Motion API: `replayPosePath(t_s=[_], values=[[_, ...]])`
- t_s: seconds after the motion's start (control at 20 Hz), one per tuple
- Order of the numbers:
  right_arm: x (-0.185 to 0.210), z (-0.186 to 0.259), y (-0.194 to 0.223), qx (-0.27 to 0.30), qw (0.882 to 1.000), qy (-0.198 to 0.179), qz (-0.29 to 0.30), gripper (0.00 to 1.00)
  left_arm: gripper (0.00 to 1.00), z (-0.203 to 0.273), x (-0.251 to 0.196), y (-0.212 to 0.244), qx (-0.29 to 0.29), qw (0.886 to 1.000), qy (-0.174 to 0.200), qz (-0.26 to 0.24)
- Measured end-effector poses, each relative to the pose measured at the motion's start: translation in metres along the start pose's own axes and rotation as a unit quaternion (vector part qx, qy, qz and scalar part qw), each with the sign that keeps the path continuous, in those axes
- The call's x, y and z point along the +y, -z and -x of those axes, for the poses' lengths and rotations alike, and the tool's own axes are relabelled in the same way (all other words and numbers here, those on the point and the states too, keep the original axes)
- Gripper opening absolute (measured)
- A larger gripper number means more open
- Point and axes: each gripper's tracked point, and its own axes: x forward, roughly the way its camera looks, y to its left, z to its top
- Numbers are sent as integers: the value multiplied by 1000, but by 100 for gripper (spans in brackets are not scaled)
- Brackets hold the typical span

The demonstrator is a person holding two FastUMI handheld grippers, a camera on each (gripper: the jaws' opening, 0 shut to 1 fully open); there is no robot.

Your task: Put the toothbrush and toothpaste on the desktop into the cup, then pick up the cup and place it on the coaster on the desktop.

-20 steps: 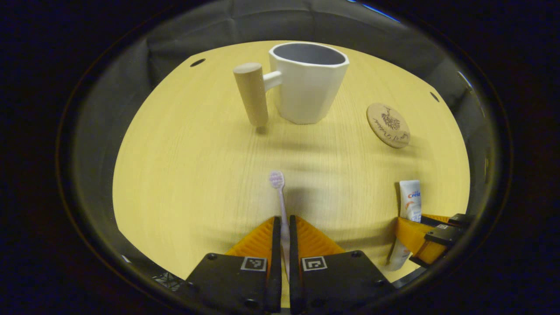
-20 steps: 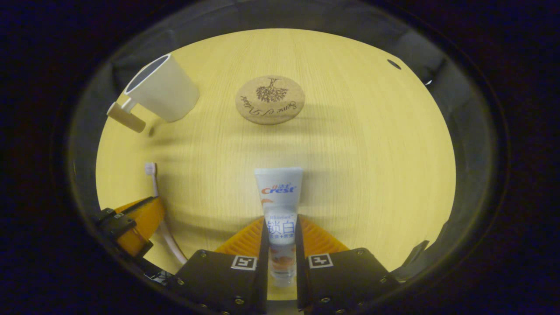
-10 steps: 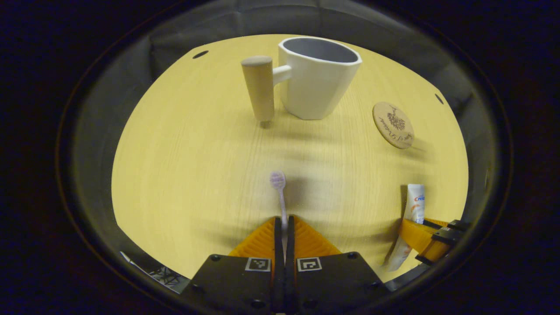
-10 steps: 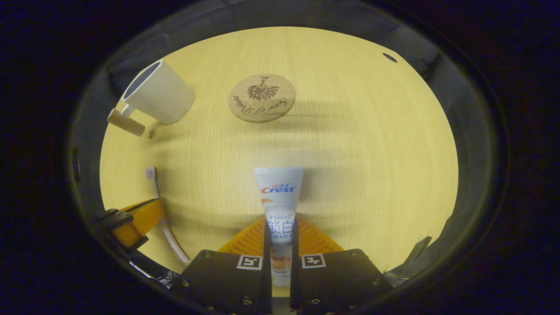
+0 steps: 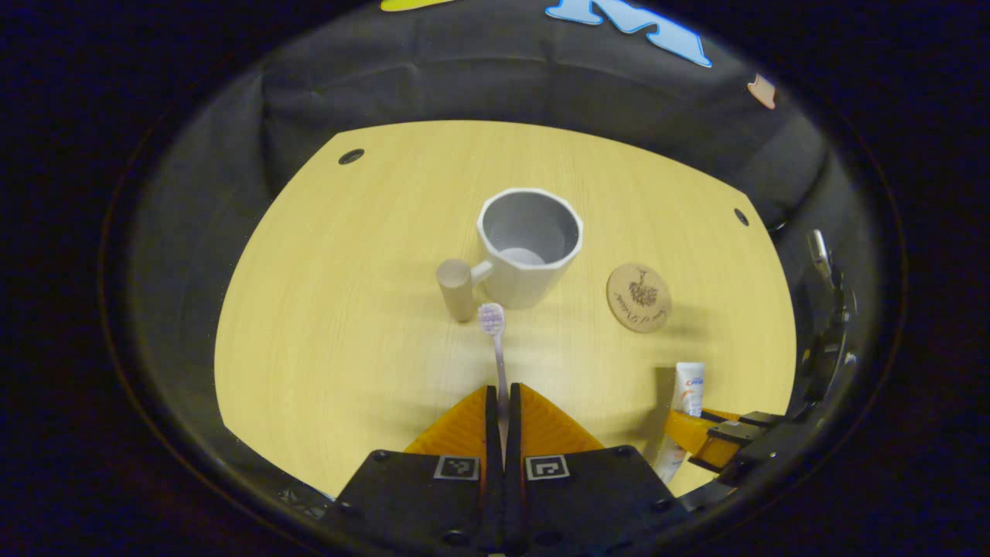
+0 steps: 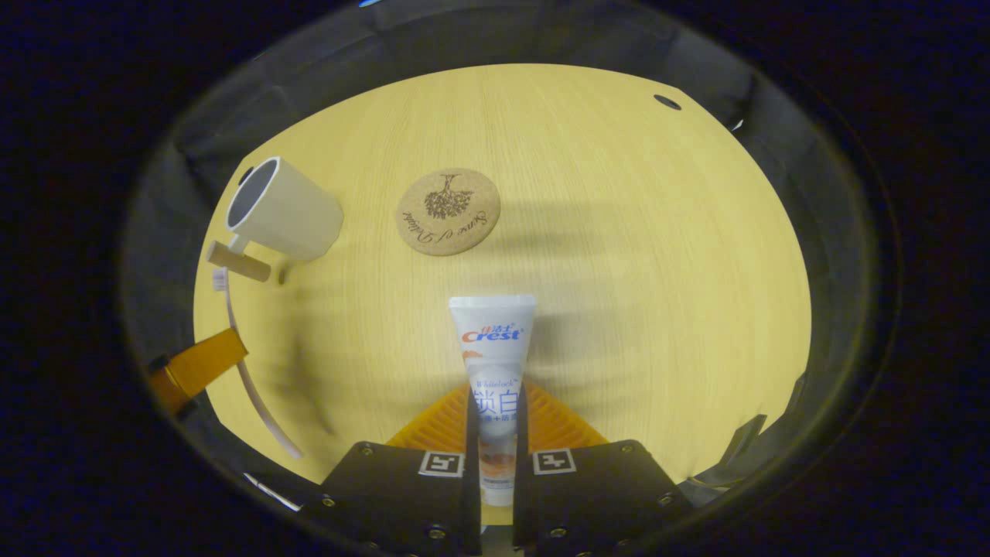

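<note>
Toward the far middle of the tabletop (image 5: 325, 325), well away from every edge, the cup (image 5: 529, 247) is seen standing upright with its mouth open to above and nothing yet inside, its stubby wooden handle (image 5: 456, 288) jutting to one side. It is judged rigid, fairly weighty and breakable, so it is best taken later by the handle or across the wall and set down softly. Just beside it, apart and not touching, the round coaster (image 6: 448, 211) lies flat; it looks like light cork and could be nudged aside by a careless placement. Wide bare wood is left on all sides, and the near half offers open room for swinging both tools in from above. The toothpaste (image 6: 493, 363) is held clenched between the fingers of the right gripper (image 6: 495, 422), gripped low on the tube with the broad crimped end pointing forward; the tube is judged soft and light, so a hard squeeze could deform it. The toothbrush (image 5: 495, 348) is pinched by its thin handle in the closed fingers of the left gripper (image 5: 503, 410), bristle head forward and near the cup's handle; it is judged light, stiff and slippery, liable to pivot in the grip.
</note>
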Motion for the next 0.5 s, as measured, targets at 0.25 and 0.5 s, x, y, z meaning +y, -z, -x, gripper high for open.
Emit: replayPosePath(t_s=[0.25,0.5], values=[[-1,1,-2,-4,1000,-2,-8,18,14,15,-2,-59,-49,999,11,-9],[1,1,-2,-4,1000,-6,-14,18,14,20,-6,-117,-86,996,7,-24]])
